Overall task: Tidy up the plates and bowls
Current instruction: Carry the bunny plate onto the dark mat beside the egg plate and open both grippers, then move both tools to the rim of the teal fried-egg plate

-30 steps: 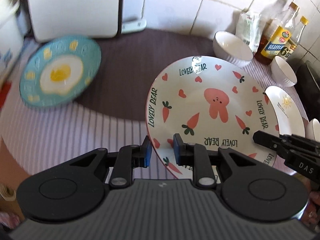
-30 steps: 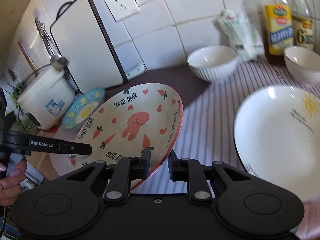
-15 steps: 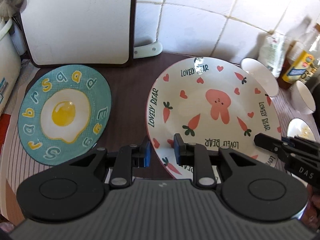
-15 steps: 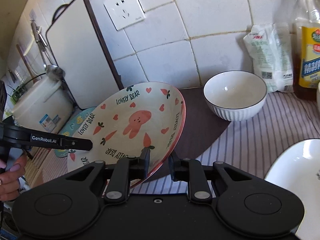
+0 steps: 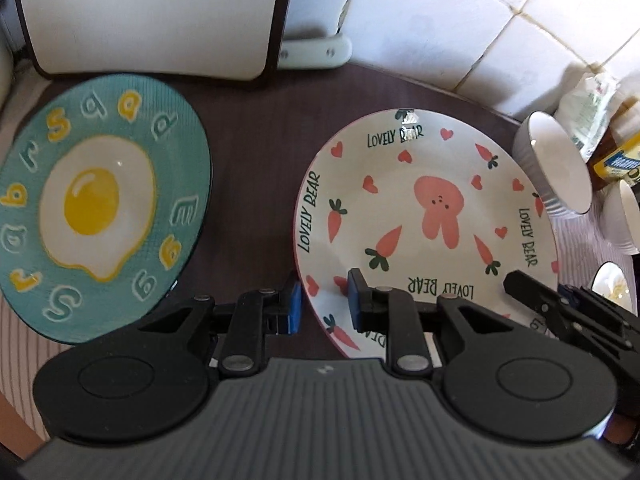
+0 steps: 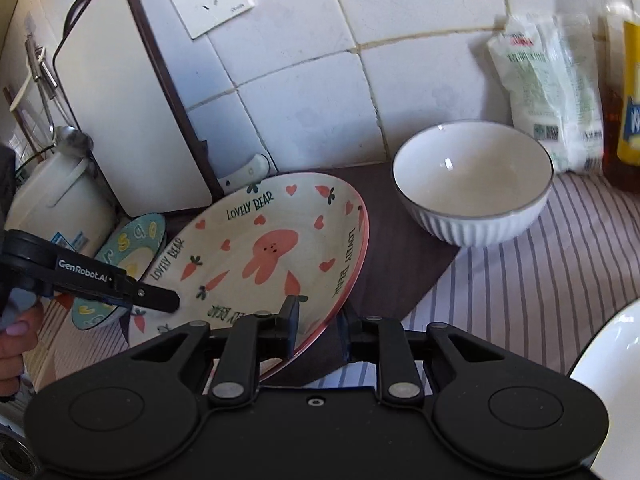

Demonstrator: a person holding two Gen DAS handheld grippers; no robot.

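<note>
A white rabbit-and-carrot "Lovely Bear" plate [image 5: 424, 216] is held tilted above the dark mat. My left gripper [image 5: 324, 304] is shut on its left rim. My right gripper [image 6: 318, 330] is shut on its right rim [image 6: 352, 264] and shows in the left wrist view [image 5: 560, 312]. A teal fried-egg plate [image 5: 100, 204] lies on the mat to the left, also in the right wrist view [image 6: 132, 248]. A white ribbed bowl [image 6: 472, 188] stands to the right. Part of a white plate [image 6: 612, 384] shows at the far right.
A white cutting board [image 6: 120, 112] leans on the tiled wall behind the plates. A rice cooker [image 6: 56, 204] stands at the left. A bag [image 6: 548, 92] and bottles [image 6: 628, 92] stand at the back right. A second white bowl [image 5: 620, 216] sits beyond the ribbed bowl.
Both grippers carried the rabbit plate left and toward the wall. The teal plate and the cutting board have come much closer. The white plate on the right has slid almost out of view.
</note>
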